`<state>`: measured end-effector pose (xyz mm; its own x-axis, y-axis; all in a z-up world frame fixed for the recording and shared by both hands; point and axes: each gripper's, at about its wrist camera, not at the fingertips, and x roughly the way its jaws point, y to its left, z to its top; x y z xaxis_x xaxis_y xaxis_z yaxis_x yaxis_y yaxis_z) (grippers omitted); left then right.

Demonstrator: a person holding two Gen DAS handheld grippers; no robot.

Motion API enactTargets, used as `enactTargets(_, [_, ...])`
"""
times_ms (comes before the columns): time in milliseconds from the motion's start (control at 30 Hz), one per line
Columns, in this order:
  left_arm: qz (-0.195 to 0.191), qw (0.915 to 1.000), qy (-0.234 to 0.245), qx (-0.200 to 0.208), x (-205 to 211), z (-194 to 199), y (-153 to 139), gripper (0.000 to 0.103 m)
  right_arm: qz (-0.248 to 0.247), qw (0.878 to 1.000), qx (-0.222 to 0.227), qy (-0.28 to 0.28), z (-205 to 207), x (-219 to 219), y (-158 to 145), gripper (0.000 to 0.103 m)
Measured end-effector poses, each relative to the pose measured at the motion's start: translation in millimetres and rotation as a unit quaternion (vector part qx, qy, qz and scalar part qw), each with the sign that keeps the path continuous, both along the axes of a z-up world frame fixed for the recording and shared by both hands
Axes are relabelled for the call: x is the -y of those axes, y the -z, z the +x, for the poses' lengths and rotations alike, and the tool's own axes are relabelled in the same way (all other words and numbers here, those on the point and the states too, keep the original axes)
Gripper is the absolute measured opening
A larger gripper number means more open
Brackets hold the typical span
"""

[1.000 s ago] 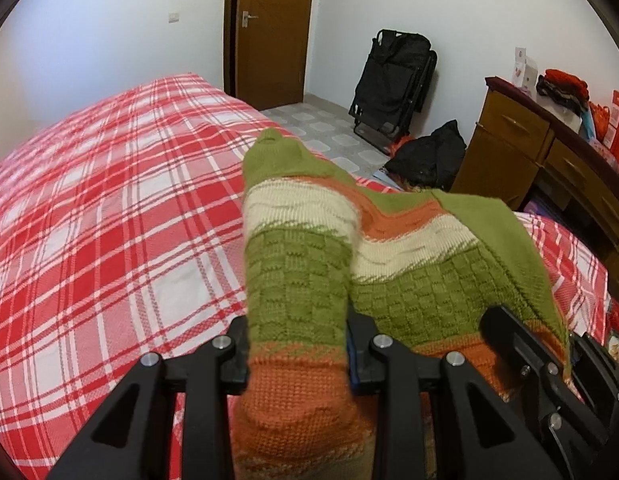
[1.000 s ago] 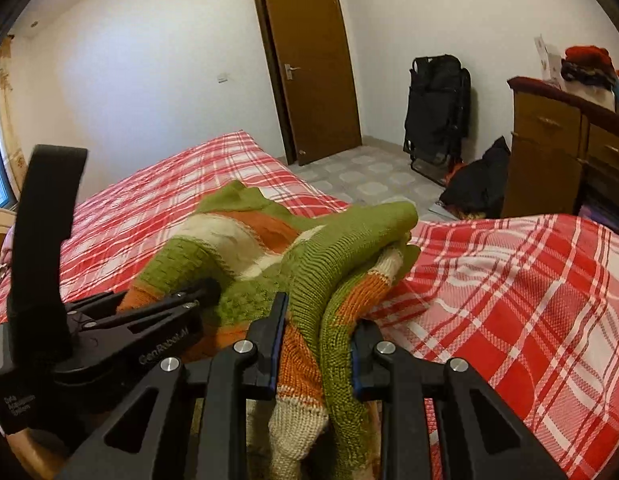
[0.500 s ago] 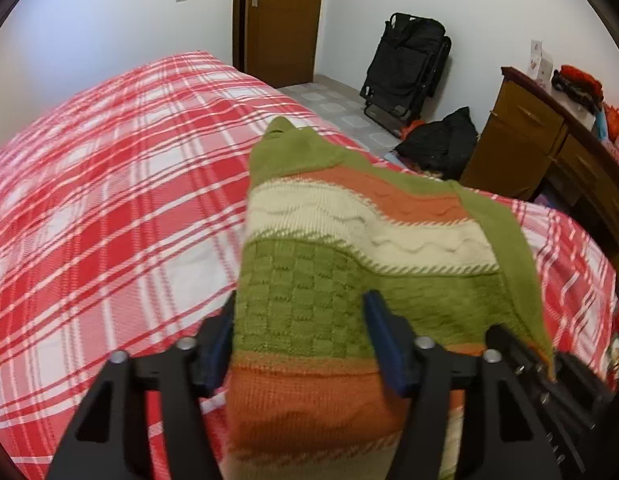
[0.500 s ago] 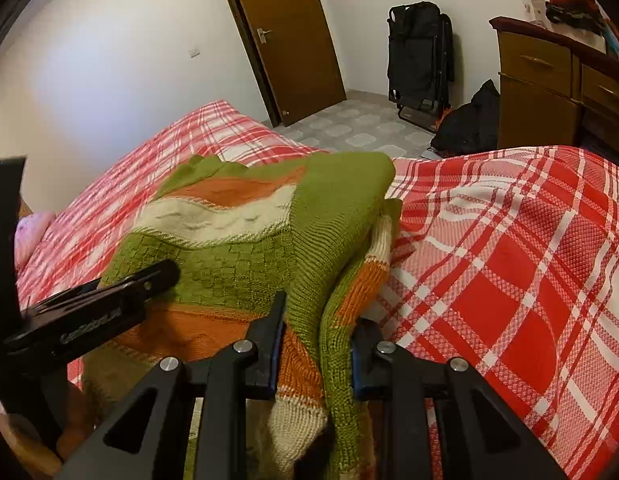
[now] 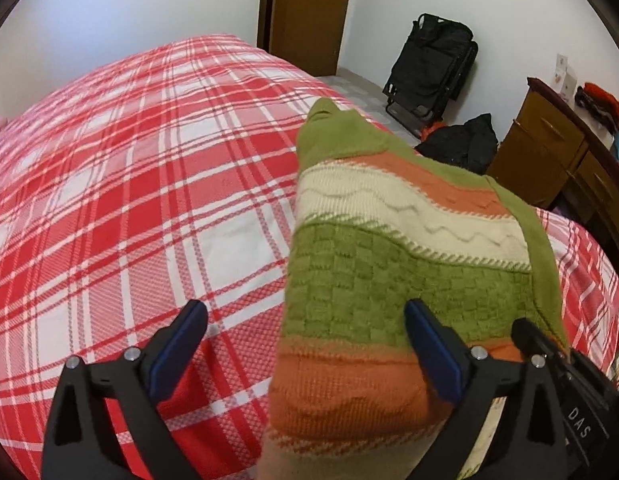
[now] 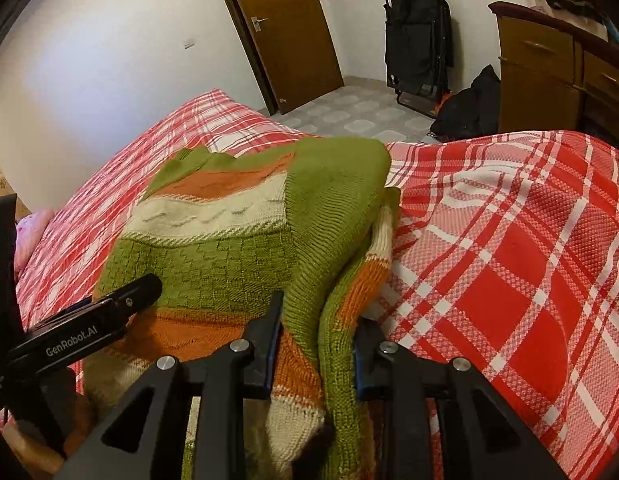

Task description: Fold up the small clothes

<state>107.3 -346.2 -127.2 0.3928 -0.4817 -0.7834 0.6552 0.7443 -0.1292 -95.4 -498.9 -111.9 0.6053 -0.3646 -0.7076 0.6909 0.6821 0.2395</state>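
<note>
Knit sweater [image 5: 389, 280], green, cream and orange, lies folded near the bed's [image 5: 149, 200] near edge, towards its right side. Left gripper [image 5: 305, 340]: fingers wide apart, one off the cloth, one over it, gripping nothing. Right gripper [image 6: 315, 344]: fingers narrow, pinching the bunched right-hand fold. Judged soft, thick, light, non-slip, floppy; it should sag if lifted. Best hold: doubled edges or hem corners, both grippers together.
</note>
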Motion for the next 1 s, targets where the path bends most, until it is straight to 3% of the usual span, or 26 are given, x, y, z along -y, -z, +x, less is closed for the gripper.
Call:
enactTargets(67, [-0.004, 1.0, -0.002, -0.006, -2.3, 2.6, 2.9, 0.103, -0.002, 1.0, -0.002, 0.001, -0.5, -1.3, 0.1, 0.032])
enactTargets(167, [-0.006, 0.9998, -0.006, -0.016, -4.6, 3.6, 3.1, 0.103, 0.009, 1.0, 0.011, 0.01, -8.8, -1.0, -2.0, 0.045])
enactTargets(267, [0.0, 0.9999, -0.005, -0.009, -8.8, -2.4, -1.5, 0.103, 0.016, 0.999, 0.028, 0.024, -26.9, -6.6, -7.5, 0.046])
enactTargets(400, [0.003, 1.0, -0.007, 0.005, -19.8, -12.0, -5.8, 0.103, -0.093, 0.995, 0.005, 0.043, -42.1, -37.4, -32.9, 0.046])
enactTargets(533, [-0.004, 0.9996, -0.015, -0.023, -30.3, -10.0, 0.1, 0.103, -0.129, 0.991, -0.003, 0.03, -37.0, -49.1, -46.1, 0.046])
enactTargets(567, [-0.004, 0.9994, -0.018, -0.03, -33.2, -10.6, 1.8, 0.103, -0.129, 0.991, -0.003, 0.016, -32.3, -51.5, -47.3, 0.043])
enactTargets(600, [-0.002, 0.9994, -0.019, -0.03, -34.0, -11.5, 2.2, 0.103, -0.125, 0.992, -0.003, -0.001, -27.8, -54.5, -47.5, 0.03])
enactTargets(633, [0.004, 0.9994, -0.021, -0.028, -36.8, -14.0, 2.2, 0.103, -0.116, 0.993, -0.004, -0.019, -23.7, -57.7, -46.4, 0.026])
enactTargets(833, [0.023, 0.9993, -0.03, -0.008, -60.6, -35.5, -1.2, 0.102, -0.091, 0.993, -0.026, -0.077, -15.3, -81.3, -28.8, 0.025])
enactTargets(1000, [0.041, 0.9989, -0.024, -0.003, -63.5, -42.6, 10.5, 0.102, -0.056, 0.995, -0.048, -0.067, -17.3, -75.7, -4.6, 0.025])
